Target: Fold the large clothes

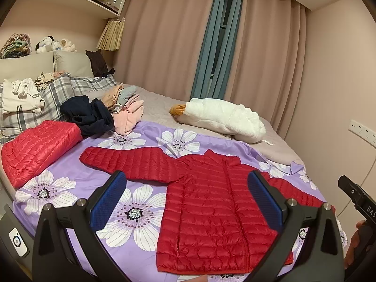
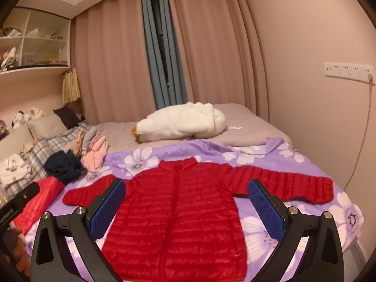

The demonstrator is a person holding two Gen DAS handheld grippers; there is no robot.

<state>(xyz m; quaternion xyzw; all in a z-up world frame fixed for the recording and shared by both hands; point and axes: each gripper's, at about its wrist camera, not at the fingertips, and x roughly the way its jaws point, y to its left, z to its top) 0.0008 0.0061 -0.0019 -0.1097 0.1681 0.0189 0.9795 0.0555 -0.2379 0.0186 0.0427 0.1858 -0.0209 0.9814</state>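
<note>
A red quilted puffer jacket lies flat, front up, on the purple flowered sheet, both sleeves spread out to the sides. It also shows in the right wrist view. My left gripper is open and empty, held above the jacket's left half. My right gripper is open and empty, held above the jacket's middle. The right gripper's body shows at the right edge of the left wrist view.
A folded red puffer jacket lies at the left. A dark navy garment and pink clothes are piled behind it. A white plush goose lies at the far side. Plaid pillows are at the headboard. The wall is on the right.
</note>
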